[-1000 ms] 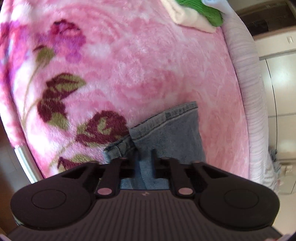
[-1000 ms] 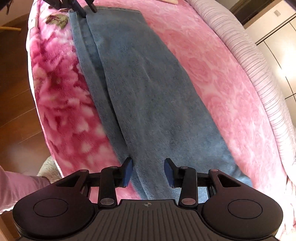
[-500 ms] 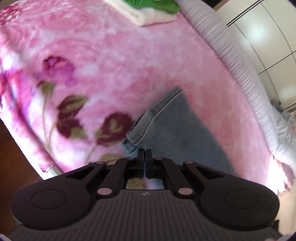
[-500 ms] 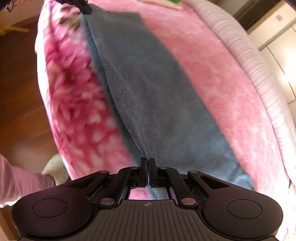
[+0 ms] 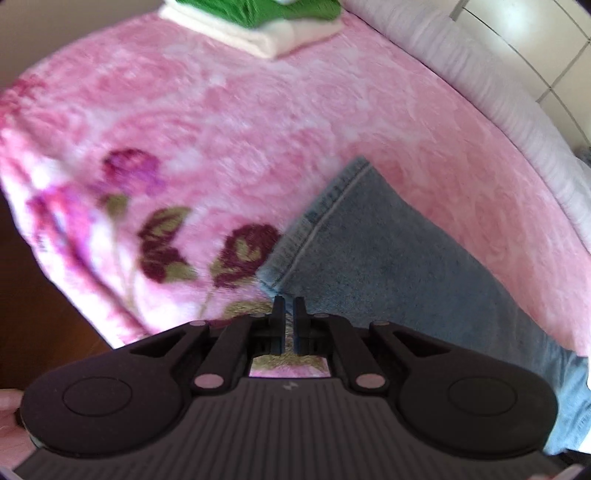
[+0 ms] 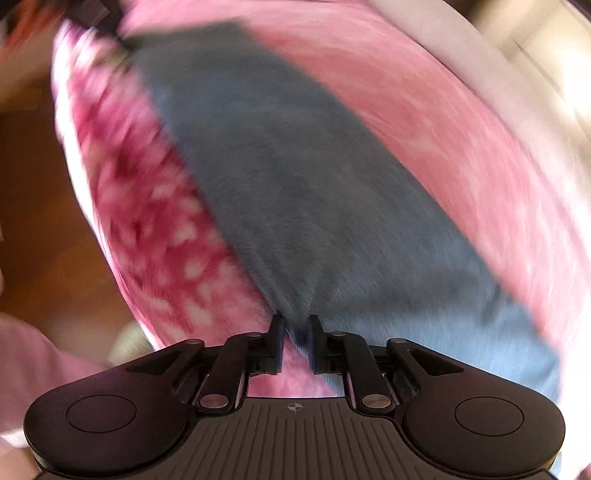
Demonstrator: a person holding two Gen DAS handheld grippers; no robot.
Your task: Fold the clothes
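Jeans (image 5: 388,266) hem corner touches left gripper (image 5: 289,301), blanket (image 5: 221,122) beyond

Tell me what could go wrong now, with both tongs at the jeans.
1. The left tongs meet the jeans only at the hem corner, so a lift may pull that corner free.
2. The right tongs pinch bunched denim in a blurred view, so the grip depth is unclear.
3. The jeans lie along the blanket edge above the floor, so a dropped end could slide off.

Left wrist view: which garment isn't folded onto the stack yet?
The blue jeans, spread flat by the left gripper; the green and white garments sit stacked far away.
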